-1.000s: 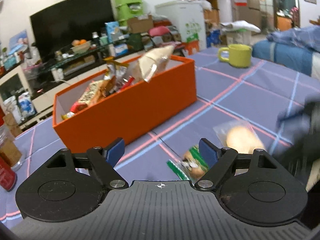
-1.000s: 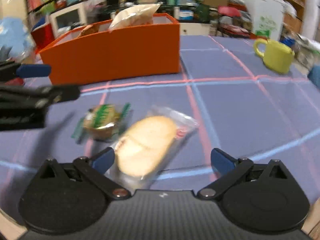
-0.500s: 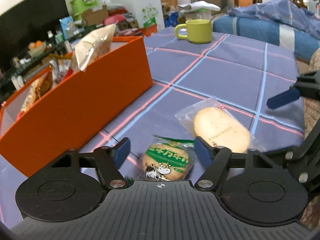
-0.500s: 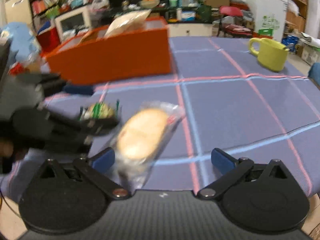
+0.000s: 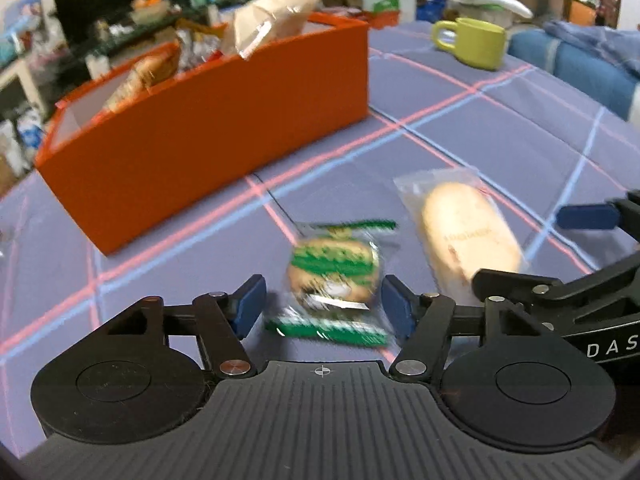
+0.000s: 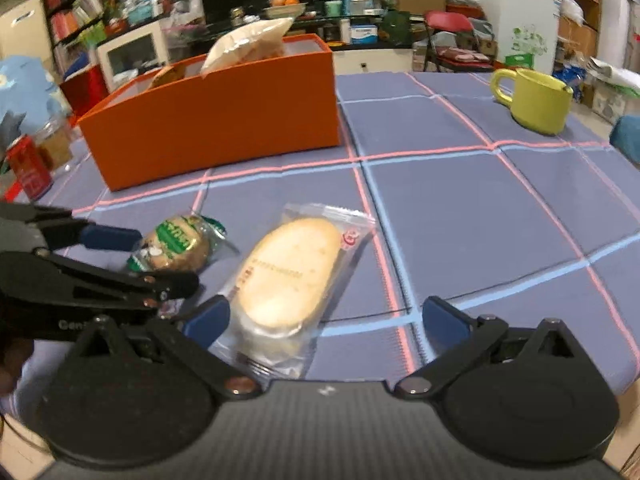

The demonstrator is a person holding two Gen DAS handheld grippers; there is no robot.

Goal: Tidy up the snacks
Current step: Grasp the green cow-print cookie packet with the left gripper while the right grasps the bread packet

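Box (image 6: pixel 224 120): solid orange outside, white inside. Surface (image 6: pixel 460 208): purple-blue cloth, pink and light-blue grid lines. Mug (image 6: pixel 536 98), right of box: yellow-green. Round snack (image 6: pixel 176 246) in front of box: tan biscuit, green-and-white wrapper. Oval snack (image 6: pixel 292 272): pale cream, clear wrapper, small red mark. Can (image 6: pixel 30 166), left of box: red. Gripper pads (image 6: pixel 208 318): blue; frames black.

Tablecloth (image 6: pixel 460 200) looks like matt woven cloth, purple with pink and blue lines. Box (image 6: pixel 224 120) is matt orange card, white inside. Both snack wrappers, cookie (image 6: pixel 176 244) and biscuit (image 6: pixel 292 272), are glossy crinkly clear plastic. Mug (image 6: pixel 536 98) is smooth, slightly shiny ceramic. Gripper bodies are matt black ribbed plastic with blue pads (image 6: pixel 206 316) and shiny metal pins.
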